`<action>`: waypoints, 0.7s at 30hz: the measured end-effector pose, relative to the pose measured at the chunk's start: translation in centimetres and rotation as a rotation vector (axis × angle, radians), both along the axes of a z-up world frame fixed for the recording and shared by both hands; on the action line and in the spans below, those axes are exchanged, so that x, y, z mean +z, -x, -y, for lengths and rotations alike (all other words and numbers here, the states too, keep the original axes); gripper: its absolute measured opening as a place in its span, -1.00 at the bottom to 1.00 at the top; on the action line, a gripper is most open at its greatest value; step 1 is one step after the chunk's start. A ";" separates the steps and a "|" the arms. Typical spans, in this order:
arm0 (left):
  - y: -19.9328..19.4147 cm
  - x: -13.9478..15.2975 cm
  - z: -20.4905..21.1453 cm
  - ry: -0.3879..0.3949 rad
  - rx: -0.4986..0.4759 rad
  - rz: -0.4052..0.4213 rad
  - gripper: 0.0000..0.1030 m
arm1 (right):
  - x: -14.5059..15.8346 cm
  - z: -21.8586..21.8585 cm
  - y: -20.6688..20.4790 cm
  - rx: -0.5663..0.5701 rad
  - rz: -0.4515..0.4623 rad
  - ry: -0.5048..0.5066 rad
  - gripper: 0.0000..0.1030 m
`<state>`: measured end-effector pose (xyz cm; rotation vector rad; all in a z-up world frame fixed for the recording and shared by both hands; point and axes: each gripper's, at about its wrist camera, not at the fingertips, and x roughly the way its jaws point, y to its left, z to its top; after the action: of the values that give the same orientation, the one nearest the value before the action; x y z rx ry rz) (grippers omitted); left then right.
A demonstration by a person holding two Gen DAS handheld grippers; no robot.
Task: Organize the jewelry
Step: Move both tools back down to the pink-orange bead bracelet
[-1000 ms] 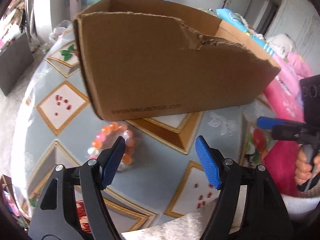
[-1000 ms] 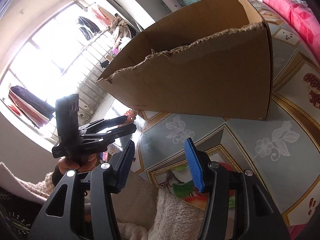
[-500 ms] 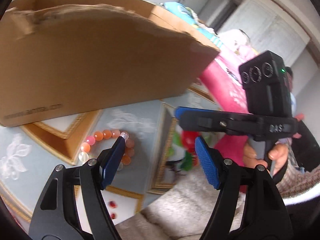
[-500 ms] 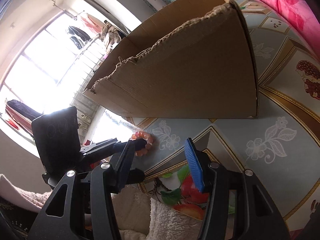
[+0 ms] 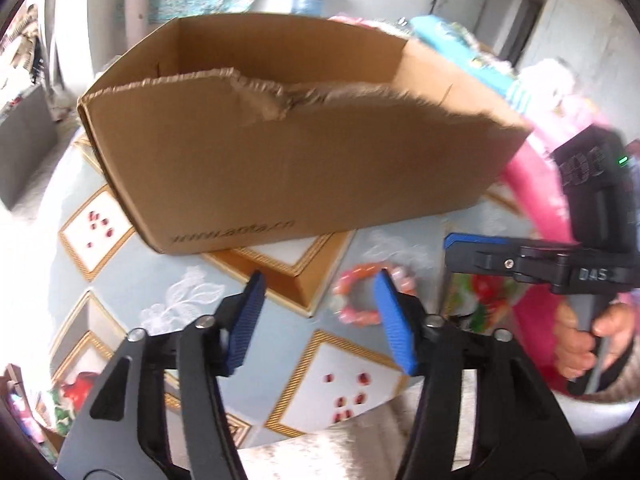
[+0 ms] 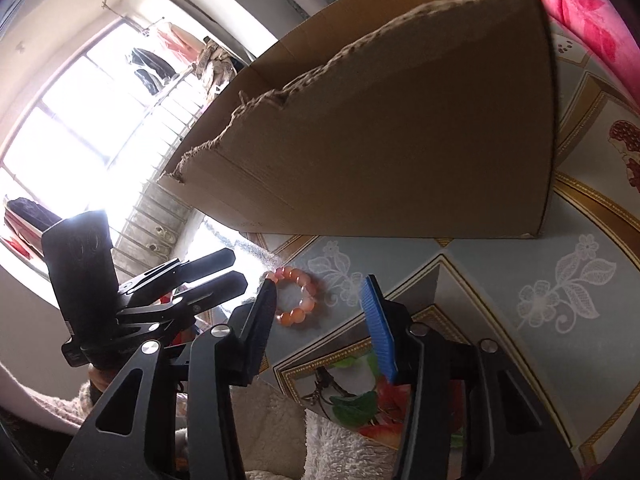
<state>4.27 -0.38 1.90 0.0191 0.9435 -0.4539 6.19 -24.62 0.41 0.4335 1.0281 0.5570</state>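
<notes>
Nearby, round glossy bead bracelet [image 6: 295, 298] beside torn cardboard box [image 6: 400, 140].

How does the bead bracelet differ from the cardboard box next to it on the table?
The bead bracelet is a small ring of glossy orange and pink beads lying flat; the cardboard box is large, dull brown and stands upright, open at the top with a torn edge. The bracelet lies in front of the box, apart from it. Both rest on the patterned tablecloth, and neither is gripped.
</notes>
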 end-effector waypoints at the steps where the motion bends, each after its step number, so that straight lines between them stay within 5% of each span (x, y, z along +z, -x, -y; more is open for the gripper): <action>1: 0.0 -0.1 0.2 -0.021 0.004 0.003 -0.07 | 0.0 -0.6 -0.1 0.003 0.004 0.027 -0.29; 7: -0.8 -0.8 1.8 -0.121 -0.010 0.006 -0.29 | 0.4 -3.6 -0.9 0.035 0.020 0.122 -0.50; 21: -1.0 -1.3 2.8 -0.156 -0.027 -0.016 -0.42 | 1.4 -8.2 -1.5 0.086 0.062 0.294 -0.75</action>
<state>5.22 -3.15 0.62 0.1700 0.9939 -0.4054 7.70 -16.46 1.82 0.1120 1.0532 0.4835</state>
